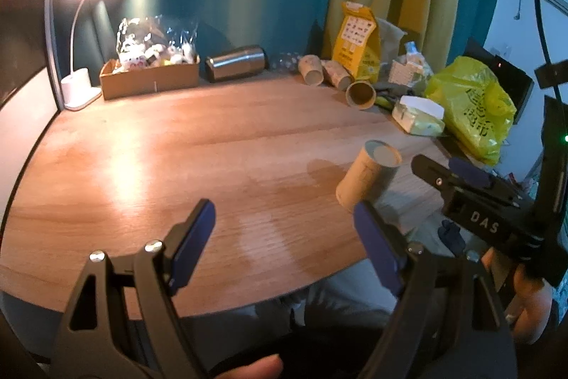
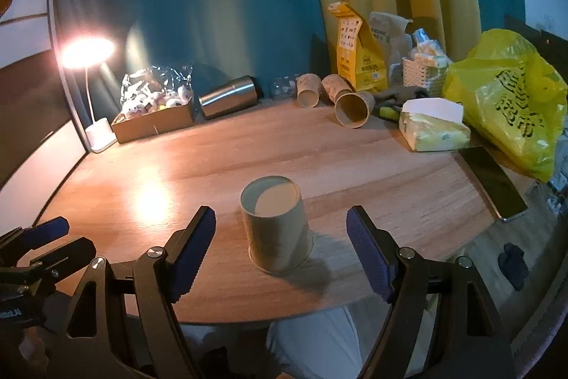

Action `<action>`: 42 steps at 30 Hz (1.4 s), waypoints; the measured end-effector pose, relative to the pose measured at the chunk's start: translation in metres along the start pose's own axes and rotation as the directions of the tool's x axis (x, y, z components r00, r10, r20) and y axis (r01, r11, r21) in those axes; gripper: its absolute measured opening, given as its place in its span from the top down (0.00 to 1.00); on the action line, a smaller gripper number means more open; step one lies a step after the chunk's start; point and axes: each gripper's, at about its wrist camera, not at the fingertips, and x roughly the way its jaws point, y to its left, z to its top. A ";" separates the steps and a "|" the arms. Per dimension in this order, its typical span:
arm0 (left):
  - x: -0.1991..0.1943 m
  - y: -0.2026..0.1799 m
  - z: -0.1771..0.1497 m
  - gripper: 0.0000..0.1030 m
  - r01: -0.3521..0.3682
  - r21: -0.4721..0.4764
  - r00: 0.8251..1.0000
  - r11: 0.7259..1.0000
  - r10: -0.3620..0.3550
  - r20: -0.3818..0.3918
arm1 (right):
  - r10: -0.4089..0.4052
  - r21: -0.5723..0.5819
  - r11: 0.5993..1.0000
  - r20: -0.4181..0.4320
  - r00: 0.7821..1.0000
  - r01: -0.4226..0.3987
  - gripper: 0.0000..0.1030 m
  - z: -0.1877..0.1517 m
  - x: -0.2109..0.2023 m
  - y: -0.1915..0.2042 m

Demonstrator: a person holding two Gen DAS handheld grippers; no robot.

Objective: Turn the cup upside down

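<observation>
A beige paper cup (image 2: 277,226) stands upside down on the wooden table (image 2: 319,158) near its front edge, base up, rim on the wood. In the left wrist view the cup (image 1: 367,178) is at the right. My right gripper (image 2: 280,247) is open, with its fingers either side of the cup and clear of it. My left gripper (image 1: 284,237) is open and empty over the front of the table, to the left of the cup. The right gripper also shows in the left wrist view (image 1: 451,173).
Three paper cups (image 2: 353,109) lie on their sides at the back, next to a steel tumbler (image 2: 229,96) and a cardboard box (image 2: 154,123). A lit desk lamp (image 2: 88,48) stands back left. A tissue pack (image 2: 431,130), yellow bag (image 2: 511,102) and phone (image 2: 491,180) sit right.
</observation>
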 end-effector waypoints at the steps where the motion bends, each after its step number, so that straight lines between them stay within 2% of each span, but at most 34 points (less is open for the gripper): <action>1: -0.004 -0.002 0.000 0.20 -0.001 0.003 1.000 1.000 0.001 0.008 | 0.003 -0.001 1.000 0.001 1.000 -0.003 0.23 0.000 -0.005 0.001; 7: -0.029 -0.007 0.002 0.17 -0.007 0.020 0.998 1.000 0.006 0.065 | 0.017 0.001 1.000 0.006 1.000 -0.017 0.23 0.003 -0.022 0.004; 9: -0.033 -0.007 0.003 0.11 -0.012 0.016 0.997 1.000 0.011 0.078 | 0.020 0.000 1.000 0.010 1.000 -0.020 0.23 0.004 -0.025 0.005; 12: -0.039 -0.005 0.006 0.11 -0.016 0.012 0.995 1.000 0.015 0.095 | 0.023 -0.001 1.000 0.019 1.000 -0.023 0.23 0.006 -0.029 0.005; 42: -0.042 -0.011 0.006 0.11 0.003 0.023 0.996 1.000 -0.005 0.087 | 0.029 0.007 1.000 0.015 0.999 -0.030 0.23 0.006 -0.030 0.004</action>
